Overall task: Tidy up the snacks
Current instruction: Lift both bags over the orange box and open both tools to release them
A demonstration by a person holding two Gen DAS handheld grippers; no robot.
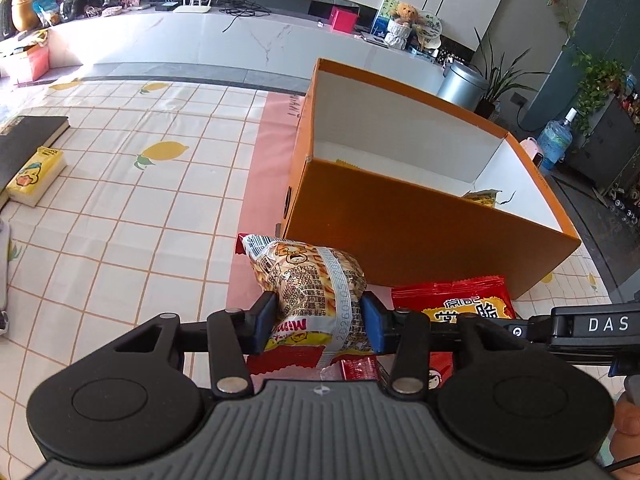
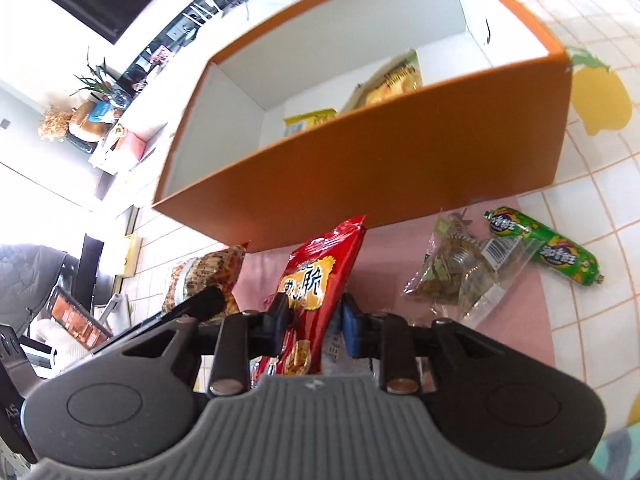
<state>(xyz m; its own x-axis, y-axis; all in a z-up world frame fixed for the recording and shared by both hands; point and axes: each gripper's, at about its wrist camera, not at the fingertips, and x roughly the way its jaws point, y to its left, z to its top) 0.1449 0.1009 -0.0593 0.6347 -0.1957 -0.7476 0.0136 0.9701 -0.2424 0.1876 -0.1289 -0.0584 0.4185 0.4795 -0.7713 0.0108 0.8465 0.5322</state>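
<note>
My left gripper (image 1: 320, 320) is shut on a yellow-and-red noodle snack bag (image 1: 316, 280), held just in front of the orange box (image 1: 400, 216). My right gripper (image 2: 314, 322) is shut on a red snack bag (image 2: 316, 276), also just before the orange box (image 2: 380, 168). The red bag (image 1: 456, 300) shows in the left wrist view beside the right gripper's body. The noodle bag (image 2: 208, 276) shows at the left in the right wrist view. Yellow snack packets (image 2: 396, 80) lie inside the box.
A clear packet of greenish snacks (image 2: 460, 276) and a green sausage stick (image 2: 548, 248) lie on the lemon-print tablecloth (image 1: 132, 200) right of the red bag. A yellow tissue pack (image 1: 36, 176) and a black book (image 1: 28, 136) lie far left.
</note>
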